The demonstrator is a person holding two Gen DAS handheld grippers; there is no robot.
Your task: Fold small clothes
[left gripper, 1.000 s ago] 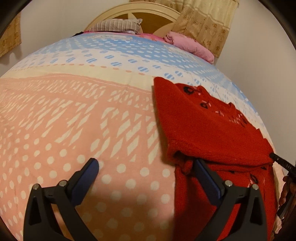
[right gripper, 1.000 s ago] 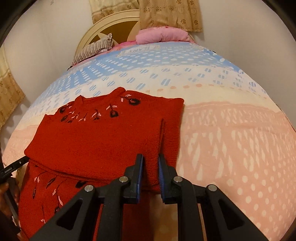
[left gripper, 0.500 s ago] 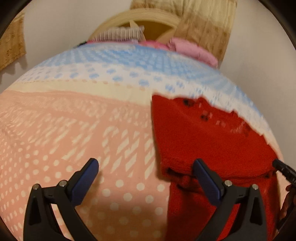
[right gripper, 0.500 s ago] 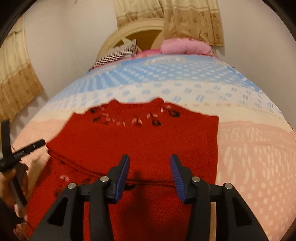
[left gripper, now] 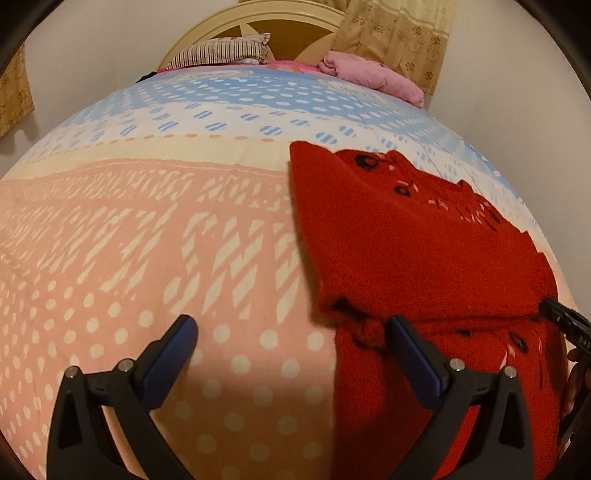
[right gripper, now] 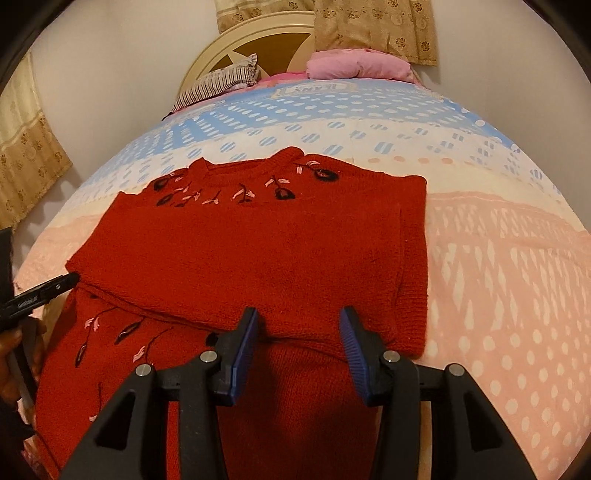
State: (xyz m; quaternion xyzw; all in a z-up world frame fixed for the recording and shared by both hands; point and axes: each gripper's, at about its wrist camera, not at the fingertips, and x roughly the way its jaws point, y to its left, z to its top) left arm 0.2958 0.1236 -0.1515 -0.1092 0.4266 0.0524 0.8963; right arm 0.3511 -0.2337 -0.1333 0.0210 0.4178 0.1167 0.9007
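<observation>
Where red sweater (right gripper: 258, 251) lies on dotted bedspread (right gripper: 498, 277), perhaps curtained wall, both hand-held grippers apart.

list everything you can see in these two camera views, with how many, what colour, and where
sweater: 1, red with black and pink embroidered flowers, partly folded on the bed
bedspread: 1, pink, cream and blue patterned, covering the bed
striped pillow: 1, dark and white, by the headboard
pink bundle: 1, pink, at the head end
headboard: 1, cream, against the wall
curtains: tan, behind the headboard
left gripper: black with blue pads, open, one finger over the sweater
right gripper: black with blue pads, open over the sweater
</observation>
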